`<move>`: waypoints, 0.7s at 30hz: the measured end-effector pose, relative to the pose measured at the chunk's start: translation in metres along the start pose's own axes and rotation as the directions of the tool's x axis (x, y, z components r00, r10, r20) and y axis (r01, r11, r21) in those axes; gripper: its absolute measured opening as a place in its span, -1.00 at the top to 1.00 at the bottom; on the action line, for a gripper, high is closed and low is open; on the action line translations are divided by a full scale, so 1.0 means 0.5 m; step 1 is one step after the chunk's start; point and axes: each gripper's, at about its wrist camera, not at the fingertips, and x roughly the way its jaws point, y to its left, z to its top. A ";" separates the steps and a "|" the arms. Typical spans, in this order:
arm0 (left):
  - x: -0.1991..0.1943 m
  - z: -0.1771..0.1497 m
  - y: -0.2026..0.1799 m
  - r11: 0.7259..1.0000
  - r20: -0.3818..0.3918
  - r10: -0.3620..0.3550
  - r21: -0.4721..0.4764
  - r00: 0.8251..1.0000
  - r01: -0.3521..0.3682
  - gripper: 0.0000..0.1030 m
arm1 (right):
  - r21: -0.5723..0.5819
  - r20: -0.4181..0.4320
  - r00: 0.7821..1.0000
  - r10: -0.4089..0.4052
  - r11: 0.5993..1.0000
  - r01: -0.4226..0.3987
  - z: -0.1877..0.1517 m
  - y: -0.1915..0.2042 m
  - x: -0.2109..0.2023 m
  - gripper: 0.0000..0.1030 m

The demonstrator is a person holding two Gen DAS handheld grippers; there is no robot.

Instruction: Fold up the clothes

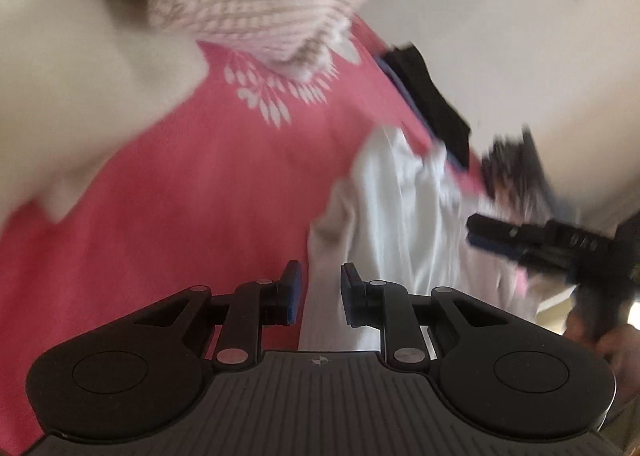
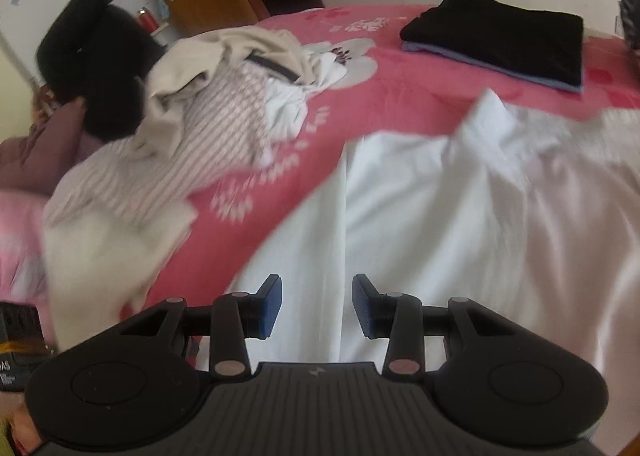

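The white garment (image 2: pixel 460 208) is lying spread and creased on the pink bedspread (image 2: pixel 320 104), blurred along its right edge. To its left, a heap of unfolded clothes (image 2: pixel 208 104) is sitting; behind it, a folded black stack (image 2: pixel 500 36) is resting. The left gripper (image 1: pixel 321 292) is hovering narrowly parted, gripping nothing. The right gripper (image 2: pixel 318 306) is angling downward over the garment, jaws moderately apart and empty.
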 end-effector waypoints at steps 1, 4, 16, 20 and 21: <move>0.012 0.010 0.005 1.000 0.005 -0.011 -0.023 1.000 0.011 0.61 | 0.000 -0.004 1.000 -0.006 1.000 0.006 0.017 -0.001 0.016 0.18; 0.045 0.025 0.004 0.999 -0.003 -0.030 -0.016 1.000 0.030 0.61 | 0.000 -0.015 1.000 -0.023 1.000 0.023 0.067 -0.004 0.063 0.18; 0.098 0.030 0.023 0.995 -0.012 -0.084 -0.053 0.996 0.083 0.62 | -0.044 -0.052 0.996 -0.069 0.997 0.066 0.176 0.004 0.226 0.24; 0.099 0.030 0.025 0.995 -0.004 -0.088 -0.042 0.996 0.088 0.77 | -0.069 -0.084 0.993 -0.079 0.995 0.073 0.172 0.005 0.257 0.76; 0.098 0.028 0.025 0.996 0.000 -0.085 -0.039 0.996 0.085 0.84 | -0.074 -0.086 0.993 -0.082 0.994 0.076 0.170 0.004 0.259 0.90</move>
